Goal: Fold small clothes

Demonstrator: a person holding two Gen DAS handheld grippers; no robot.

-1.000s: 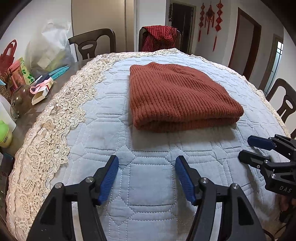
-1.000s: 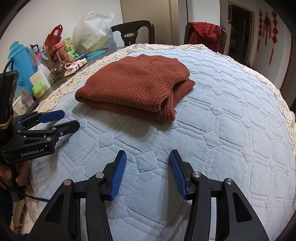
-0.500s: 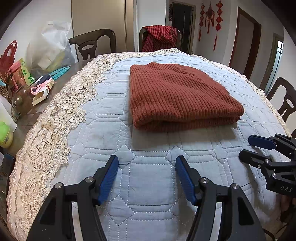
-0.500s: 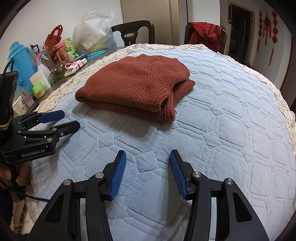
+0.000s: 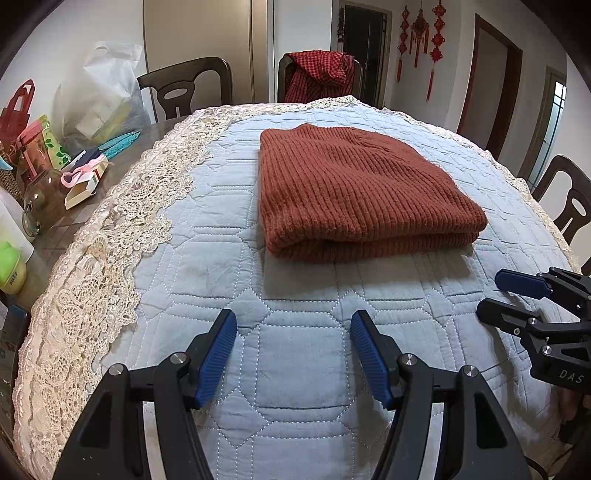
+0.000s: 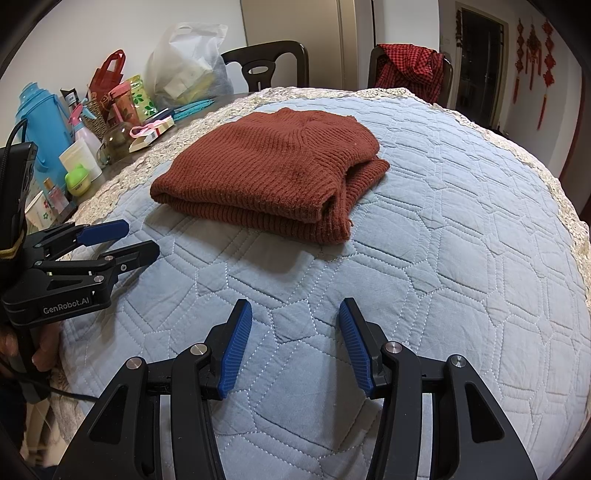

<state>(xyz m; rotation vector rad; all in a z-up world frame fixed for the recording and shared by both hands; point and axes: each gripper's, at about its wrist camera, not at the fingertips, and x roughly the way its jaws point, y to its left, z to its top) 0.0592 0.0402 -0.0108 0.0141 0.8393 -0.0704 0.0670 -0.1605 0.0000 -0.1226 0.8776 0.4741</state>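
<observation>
the rust-brown sweater [image 5: 354,199] lies folded in a flat bundle on the pale blue quilt [image 5: 303,354] that covers the round table, toward the far side of the quilt. its folded edge faces the grippers, and in the right wrist view the stacked layers show at the sweater's right end.

on the near side of the sweater, the left gripper [image 5: 293,350] hangs over bare quilt with its blue pads spread wide and nothing between them. the right gripper [image 6: 295,347] is likewise spread wide and empty, just right of the left one and also short of the sweater. only bare quilt lies between either gripper and the sweater.

left of the sweater, past the quilt's lace border [image 5: 110,258], the bare tabletop is crowded: a white plastic bag [image 6: 184,62], a red gift bag [image 6: 107,75], a blue thermos [image 6: 40,122], a glass jar [image 5: 42,199], a small green-capped bottle [image 6: 78,180] and a small open box with a pink ribbon [image 5: 86,181]. behind the sweater stand dark wooden chairs [image 5: 184,86]; one carries a red checked cloth [image 5: 319,70]. red knot ornaments [image 5: 419,33] hang on the far wall.
</observation>
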